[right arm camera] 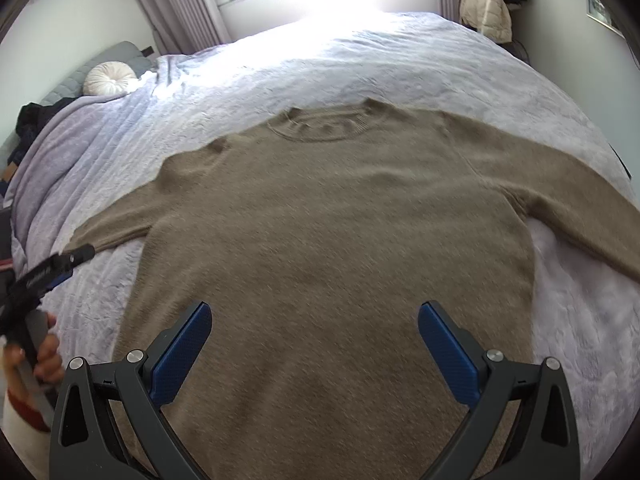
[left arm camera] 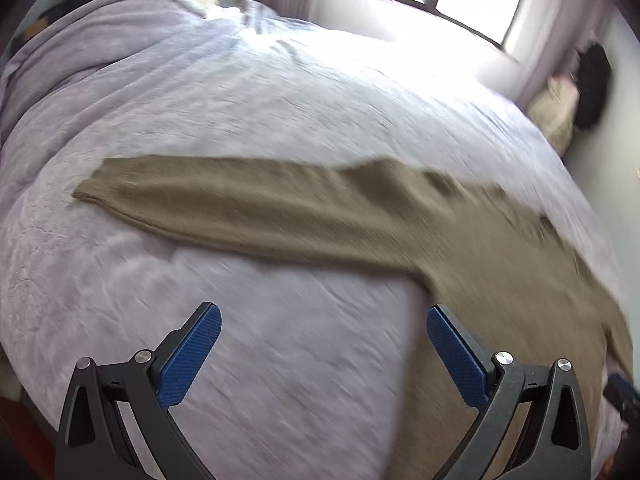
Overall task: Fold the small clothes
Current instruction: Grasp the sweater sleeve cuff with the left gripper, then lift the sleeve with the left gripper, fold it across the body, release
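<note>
Left wrist view: left tongs [left arm camera: 324,316] gape wide, empty, above the bed [left arm camera: 280,100] beside the brown sweater [left arm camera: 280,208] sleeve.

Right wrist view: right tongs [right arm camera: 315,314] spread wide, empty, over the flat sweater's body; a hand [right arm camera: 46,354] grips the left tool.

Tan knit sweater [right arm camera: 328,216], flat on bed, collar far side, sleeves outspread

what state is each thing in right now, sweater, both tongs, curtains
sweater: spread flat on the bed, unfolded, both sleeves out to the sides
left tongs: open, empty, over the bedspread beside the sleeve
right tongs: open, empty, over the sweater's lower body
curtains: drawn back from the window
bedspread: wrinkled, covering the bed
</note>
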`<action>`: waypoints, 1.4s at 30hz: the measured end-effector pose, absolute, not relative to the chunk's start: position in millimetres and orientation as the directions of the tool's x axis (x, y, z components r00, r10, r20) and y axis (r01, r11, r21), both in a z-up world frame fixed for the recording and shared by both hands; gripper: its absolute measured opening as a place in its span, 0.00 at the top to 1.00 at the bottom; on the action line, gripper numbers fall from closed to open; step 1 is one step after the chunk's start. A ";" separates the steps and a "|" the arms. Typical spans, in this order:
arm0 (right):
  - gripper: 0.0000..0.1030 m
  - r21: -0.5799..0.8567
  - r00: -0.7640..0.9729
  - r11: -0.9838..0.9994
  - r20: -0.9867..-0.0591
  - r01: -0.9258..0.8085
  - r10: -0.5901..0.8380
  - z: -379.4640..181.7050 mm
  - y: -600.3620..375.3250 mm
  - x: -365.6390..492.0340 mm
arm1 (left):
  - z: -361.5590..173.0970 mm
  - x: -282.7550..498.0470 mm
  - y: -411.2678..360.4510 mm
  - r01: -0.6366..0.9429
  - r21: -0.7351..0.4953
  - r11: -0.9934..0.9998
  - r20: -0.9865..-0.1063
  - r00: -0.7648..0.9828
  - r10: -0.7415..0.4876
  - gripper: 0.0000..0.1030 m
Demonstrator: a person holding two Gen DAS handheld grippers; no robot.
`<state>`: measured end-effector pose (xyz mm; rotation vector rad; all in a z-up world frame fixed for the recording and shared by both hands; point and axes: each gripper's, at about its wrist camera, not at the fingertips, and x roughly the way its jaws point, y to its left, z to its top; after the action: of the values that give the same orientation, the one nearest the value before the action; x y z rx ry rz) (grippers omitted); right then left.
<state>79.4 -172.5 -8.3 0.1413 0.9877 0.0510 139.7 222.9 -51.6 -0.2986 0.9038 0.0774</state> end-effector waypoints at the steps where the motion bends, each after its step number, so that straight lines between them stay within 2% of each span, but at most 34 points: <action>1: 0.00 0.155 0.562 0.988 -0.817 0.006 0.125 -4.9 -168.9 82.3 | -54.6 145.8 239.6 -0.222 -0.250 0.943 -0.779 0.625 -0.059 0.00; 10: 0.00 0.202 0.572 0.976 -0.792 -0.084 0.213 2.8 -134.8 111.0 | -112.5 183.5 352.6 -0.440 -0.480 0.759 -0.778 0.614 -0.136 0.00; 13: 0.00 0.209 0.555 0.973 -0.800 -0.100 0.229 -3.3 -126.8 115.2 | -128.1 191.4 363.5 -0.473 -0.545 0.693 -0.764 0.620 -0.178 0.00; 17: 0.00 0.211 0.530 0.971 -0.814 -0.109 0.237 -12.9 -120.0 118.4 | -128.1 208.4 357.8 -0.463 -0.545 0.699 -0.754 0.635 -0.167 0.00; 18: 0.00 0.213 0.526 0.971 -0.816 -0.109 0.239 -14.5 -119.3 118.9 | -126.7 212.5 355.1 -0.462 -0.539 0.704 -0.755 0.636 -0.160 0.04; 20: 0.00 0.221 0.521 0.969 -0.817 -0.112 0.247 -16.7 -119.1 119.2 | -123.0 220.8 349.7 -0.473 -0.496 0.728 -0.775 0.620 -0.125 0.28; 22: 0.00 0.236 0.515 0.964 -0.816 -0.122 0.265 -18.6 -117.9 118.8 | -122.7 229.8 347.4 -0.478 -0.437 0.762 -0.800 0.593 -0.087 0.71; 23: 0.00 0.242 0.511 0.962 -0.816 -0.127 0.273 -19.9 -118.9 118.7 | -123.2 232.5 345.1 -0.481 -0.406 0.777 -0.811 0.582 -0.063 0.79; 26: 0.01 0.259 0.498 0.954 -0.814 -0.153 0.301 -23.2 -117.9 116.9 | -121.4 233.3 341.1 -0.471 -0.376 0.798 -0.804 0.593 -0.029 0.91; 30: 0.01 0.252 0.501 0.952 -0.810 -0.173 0.305 -24.3 -119.3 113.0 | -92.7 222.5 331.1 -0.406 -0.406 0.818 -0.735 0.677 -0.029 0.91; 35: 0.01 0.279 0.521 0.950 -0.795 -0.142 0.311 -21.6 -137.7 110.9 | -33.5 225.6 269.9 -0.219 -0.361 0.906 -0.641 0.764 -0.071 0.91; 38: 0.01 0.297 0.537 0.948 -0.784 -0.118 0.312 -19.8 -151.2 107.0 | -5.8 231.1 212.5 -0.102 -0.322 0.941 -0.608 0.784 -0.123 0.91; 42: 0.01 0.308 0.562 0.949 -0.775 -0.061 0.288 -16.9 -179.0 101.4 | 7.8 235.8 113.8 0.084 -0.256 0.963 -0.608 0.761 -0.228 0.91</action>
<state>101.4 -179.0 -16.9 0.2590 0.9545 0.2086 235.8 113.8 7.8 -0.2198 0.6871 -0.1716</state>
